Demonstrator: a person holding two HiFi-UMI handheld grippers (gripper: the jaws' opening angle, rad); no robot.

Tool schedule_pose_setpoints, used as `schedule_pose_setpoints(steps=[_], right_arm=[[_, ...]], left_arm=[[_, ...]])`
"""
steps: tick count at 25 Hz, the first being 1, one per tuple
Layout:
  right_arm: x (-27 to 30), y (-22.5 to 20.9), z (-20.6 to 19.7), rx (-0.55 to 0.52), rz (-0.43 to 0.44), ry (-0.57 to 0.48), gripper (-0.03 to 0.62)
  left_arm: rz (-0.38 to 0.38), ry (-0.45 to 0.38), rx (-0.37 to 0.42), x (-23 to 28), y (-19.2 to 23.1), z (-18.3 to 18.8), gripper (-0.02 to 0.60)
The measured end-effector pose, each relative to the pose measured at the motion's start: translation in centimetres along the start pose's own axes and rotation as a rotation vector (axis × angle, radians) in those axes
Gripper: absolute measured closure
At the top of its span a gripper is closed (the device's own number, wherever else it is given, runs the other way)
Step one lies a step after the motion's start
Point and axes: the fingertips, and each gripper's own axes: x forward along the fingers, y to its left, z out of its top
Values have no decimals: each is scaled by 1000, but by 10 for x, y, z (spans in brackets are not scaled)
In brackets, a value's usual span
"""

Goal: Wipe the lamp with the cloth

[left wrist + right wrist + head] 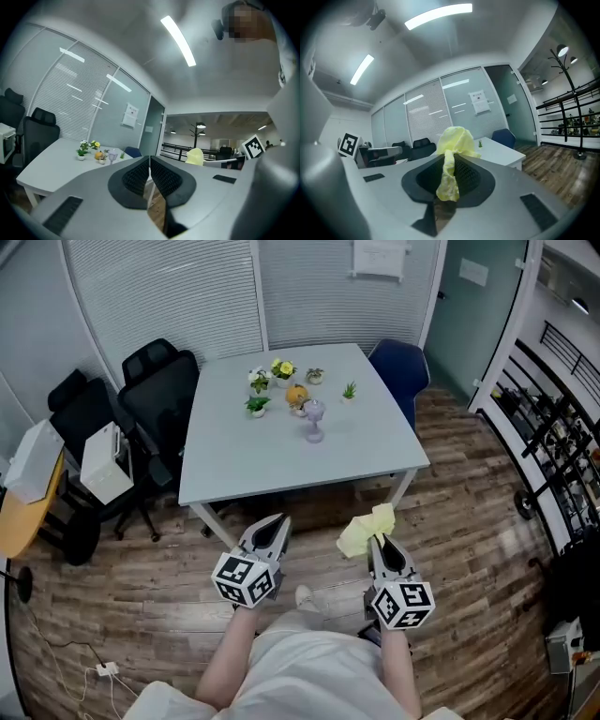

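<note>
A small pale purple lamp (314,419) stands near the middle of the grey table (234,474), also seen small in the left gripper view as the lamp (112,156). My right gripper (375,538) is shut on a yellow cloth (365,529), which bunches out past its tips; the cloth (453,154) hangs between the jaws in the right gripper view. My left gripper (279,521) is shut with nothing in it. Both grippers hover over the wooden floor, short of the table's near edge.
Several small potted plants (260,381) and an orange object (297,395) sit around the lamp. Black office chairs (155,399) stand left of the table, a blue chair (401,371) at its far right. A metal railing (553,427) runs along the right.
</note>
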Motion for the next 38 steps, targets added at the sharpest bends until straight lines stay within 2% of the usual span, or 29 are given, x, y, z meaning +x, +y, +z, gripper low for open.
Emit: schedule_pose_setpoints(steps=[1, 2, 3, 7, 12, 17, 20, 25, 28, 31, 35, 38], right_arm=[[2, 3, 0, 6, 7, -6, 526], [4, 6, 1, 15, 13, -14, 526], [6, 8, 1, 23, 18, -22, 526], [14, 16, -2, 32, 29, -23, 526], [38, 19, -15, 18, 39, 13, 526], [69, 7, -17, 21, 7, 25, 526], [100, -6, -19, 31, -30, 31, 526], [179, -20, -13, 22, -99, 40, 526], [231, -19, -8, -11, -115, 64, 526], [274, -22, -2, 4, -150, 64, 526], [316, -33, 0, 27, -216, 72, 526], [339, -42, 4, 25, -261, 77, 526]], left_arm=[[-3, 0, -2, -1, 2, -1, 559], [-5, 8, 2, -1, 4, -4, 354], [-3, 23, 14, -1, 6, -7, 264], [17, 70, 51, -10, 17, -15, 249], [40, 63, 41, -5, 43, -16, 249], [27, 74, 24, 24, 76, -18, 249], [-11, 97, 15, 54, 101, -24, 249], [-141, 160, 64, 125, 150, -24, 249], [-186, 178, 60, 165, 184, -16, 249], [-231, 212, 57, 200, 217, -17, 249], [-280, 266, 70, 238, 256, -22, 249], [-318, 293, 49, 266, 280, -30, 249]])
